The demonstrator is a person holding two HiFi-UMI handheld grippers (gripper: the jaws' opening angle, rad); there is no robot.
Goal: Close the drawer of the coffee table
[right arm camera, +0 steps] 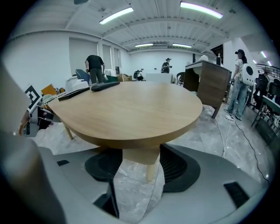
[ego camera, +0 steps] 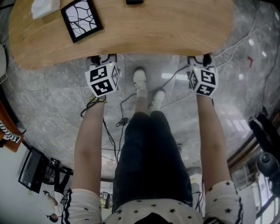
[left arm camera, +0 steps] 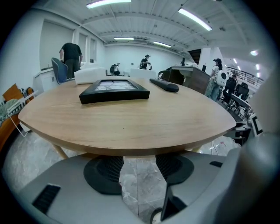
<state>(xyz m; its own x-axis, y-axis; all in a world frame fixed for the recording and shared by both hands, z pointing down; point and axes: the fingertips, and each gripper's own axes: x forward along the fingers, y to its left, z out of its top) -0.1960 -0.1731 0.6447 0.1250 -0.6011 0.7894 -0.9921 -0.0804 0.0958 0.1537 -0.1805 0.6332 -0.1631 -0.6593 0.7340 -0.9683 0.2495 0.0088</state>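
Observation:
The oval wooden coffee table point(ego camera: 166, 30) fills the top of the head view. No drawer front shows in any view. My left gripper point(ego camera: 101, 58) is at the table's near edge, its tips tucked just under the rim, jaws open with only floor between the pads point(left arm camera: 105, 173). My right gripper point(ego camera: 200, 59) is at the same edge further right, also open. Between its pads point(right arm camera: 179, 168) shows a wooden table leg point(right arm camera: 151, 168). Neither gripper holds anything.
On the table top lie a black picture frame point(ego camera: 81, 18), a white box point(ego camera: 43, 6) and a dark remote point(left arm camera: 164, 85). The person's legs and white shoes point(ego camera: 141, 82) stand between the grippers. Cables point(ego camera: 109, 131) trail over the marble floor. People stand far behind the table.

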